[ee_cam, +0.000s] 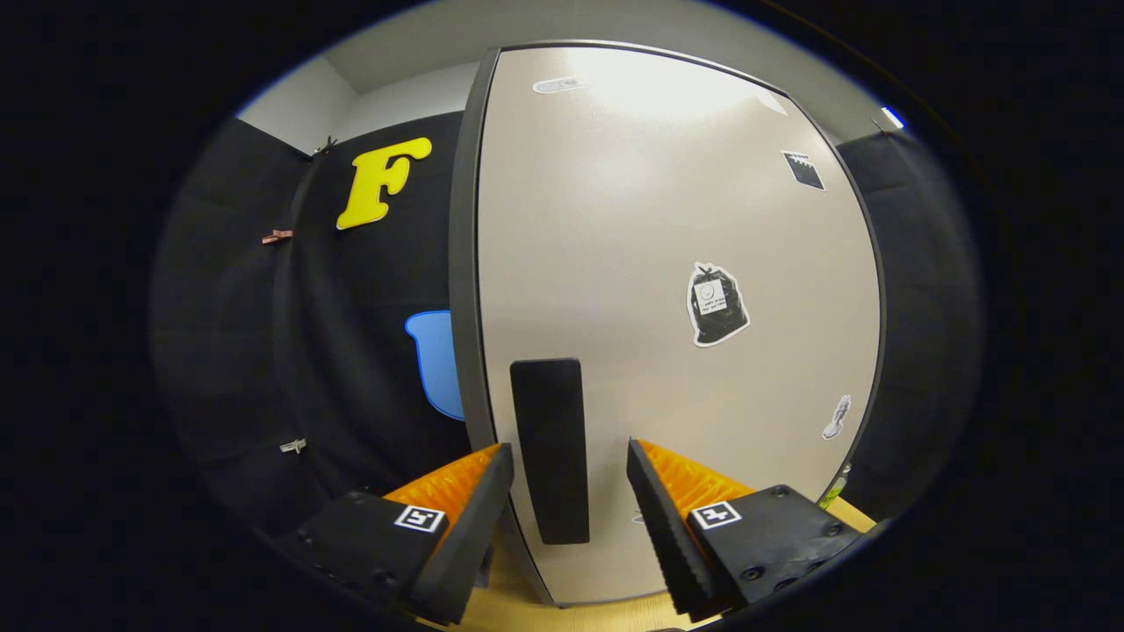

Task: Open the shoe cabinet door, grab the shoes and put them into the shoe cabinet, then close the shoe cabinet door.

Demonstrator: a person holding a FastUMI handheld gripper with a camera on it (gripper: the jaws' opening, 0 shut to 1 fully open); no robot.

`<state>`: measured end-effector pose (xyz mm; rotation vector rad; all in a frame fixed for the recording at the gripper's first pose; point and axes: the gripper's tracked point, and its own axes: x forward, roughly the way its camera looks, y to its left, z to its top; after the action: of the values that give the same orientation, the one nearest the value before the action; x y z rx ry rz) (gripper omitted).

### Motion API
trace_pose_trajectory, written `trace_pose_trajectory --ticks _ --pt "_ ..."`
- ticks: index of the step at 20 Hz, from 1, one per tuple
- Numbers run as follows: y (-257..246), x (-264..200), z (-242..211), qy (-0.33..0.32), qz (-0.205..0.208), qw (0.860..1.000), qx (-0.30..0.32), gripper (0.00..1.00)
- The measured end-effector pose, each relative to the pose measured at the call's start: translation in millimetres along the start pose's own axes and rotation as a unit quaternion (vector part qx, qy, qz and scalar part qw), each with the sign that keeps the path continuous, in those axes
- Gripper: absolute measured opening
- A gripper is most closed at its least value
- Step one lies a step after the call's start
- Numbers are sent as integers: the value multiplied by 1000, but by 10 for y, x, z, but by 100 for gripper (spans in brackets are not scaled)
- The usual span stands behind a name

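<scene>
- The gripper (pixel 569 491) was held level and pointed straight at the shoe cabinet door (pixel 676 263), fingers spread wide apart, nothing clamped.
- The door's black handle (pixel 551 448), a tall upright bar, was seen in the gap between the two fingers; contact with either finger could not be confirmed.
- The left finger (pixel 474 527) was lined up close to the door's dark left edge (pixel 464 263); the right finger (pixel 667 535) was set in front of the door panel.
- The door was seen closed, a flat pale panel with a smooth, slightly glossy finish and a thin dark frame around it.
- Several stickers were noted on the panel: a black bag-shaped one (pixel 717 305) right of the handle, a small dark one (pixel 803 169) near the upper right corner, a small pale one (pixel 837 418) low at the right edge.
- Black cloth wall (pixel 369 369) was seen left of the cabinet, with small clips (pixel 277 236) pinned on it.
- A light wooden surface (pixel 518 606) was seen under the fingers at the door's foot.
- No shoes could be made out.
</scene>
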<state>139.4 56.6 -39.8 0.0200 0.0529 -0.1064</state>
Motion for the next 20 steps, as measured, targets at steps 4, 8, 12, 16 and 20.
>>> trace_pose_trajectory --ticks 4,8,12,16,20 --pt "29 21 -1 -5 -12 1000 -7 55" --pt "47 9 -3 -3 -17 1000 -16 34" --pt "43 -3 -21 8 -11 1000 -18 24" --pt "44 -162 -5 10 4 1000 -19 24" --pt "43 -432 66 12 13 1000 -12 24"
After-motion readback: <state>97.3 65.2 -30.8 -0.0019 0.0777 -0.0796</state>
